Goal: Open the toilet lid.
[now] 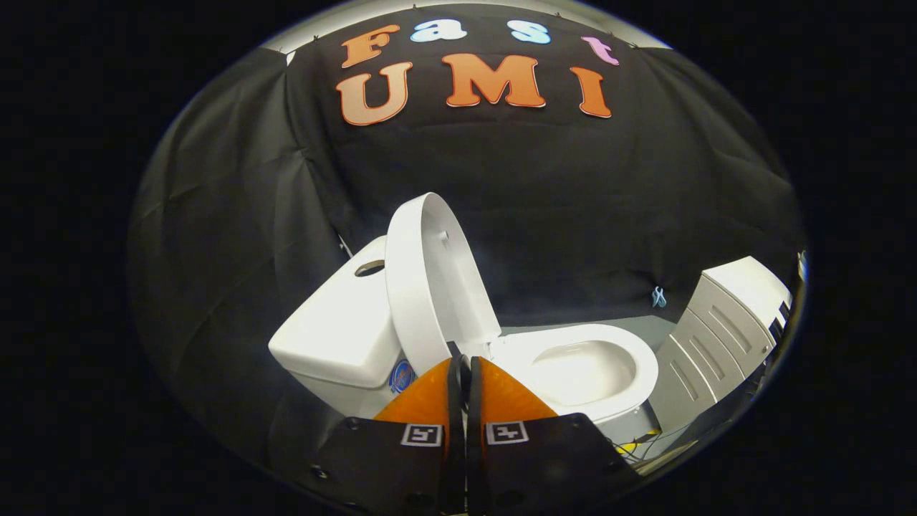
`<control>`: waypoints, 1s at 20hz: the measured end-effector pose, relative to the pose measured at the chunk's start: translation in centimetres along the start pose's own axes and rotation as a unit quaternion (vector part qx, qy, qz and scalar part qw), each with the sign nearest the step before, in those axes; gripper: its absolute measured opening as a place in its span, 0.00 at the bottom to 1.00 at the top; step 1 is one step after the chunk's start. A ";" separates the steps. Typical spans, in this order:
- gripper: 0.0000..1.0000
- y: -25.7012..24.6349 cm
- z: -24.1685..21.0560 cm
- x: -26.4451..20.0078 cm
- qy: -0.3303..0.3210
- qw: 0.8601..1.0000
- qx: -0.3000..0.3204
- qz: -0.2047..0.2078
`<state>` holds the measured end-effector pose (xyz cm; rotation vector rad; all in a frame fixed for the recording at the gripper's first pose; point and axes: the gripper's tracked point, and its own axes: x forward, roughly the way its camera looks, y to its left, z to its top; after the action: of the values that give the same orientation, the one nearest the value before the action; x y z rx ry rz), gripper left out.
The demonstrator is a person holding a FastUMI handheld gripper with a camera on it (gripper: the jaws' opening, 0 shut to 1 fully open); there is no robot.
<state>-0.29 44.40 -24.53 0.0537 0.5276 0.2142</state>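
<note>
Gripper view shows us the hand-held gripper [464,369] with its orange fingers [427,398] pressed together on nothing (tips just short of the hinge), while the white oval plastic toilet lid [430,283] stands raised against the white ceramic cistern [344,333], beside the open white bowl [584,365].

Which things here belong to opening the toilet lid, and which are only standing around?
Belong to the job:
toilet lid, already raised against the tank
toilet seat
gripper, fingers closed together, holding nothing

Standing around:
white cabinet
cables on the floor
</note>
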 end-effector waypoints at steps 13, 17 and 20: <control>0.97 -5.6 8.5 -5.7 -0.074 0.997 0.010 0.029; 0.97 -9.7 12.2 -7.9 -0.109 0.994 0.018 0.024; 0.97 -13.7 14.6 -9.7 -0.133 0.991 0.019 0.009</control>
<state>1.50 29.02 -8.53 0.1224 0.2660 0.2106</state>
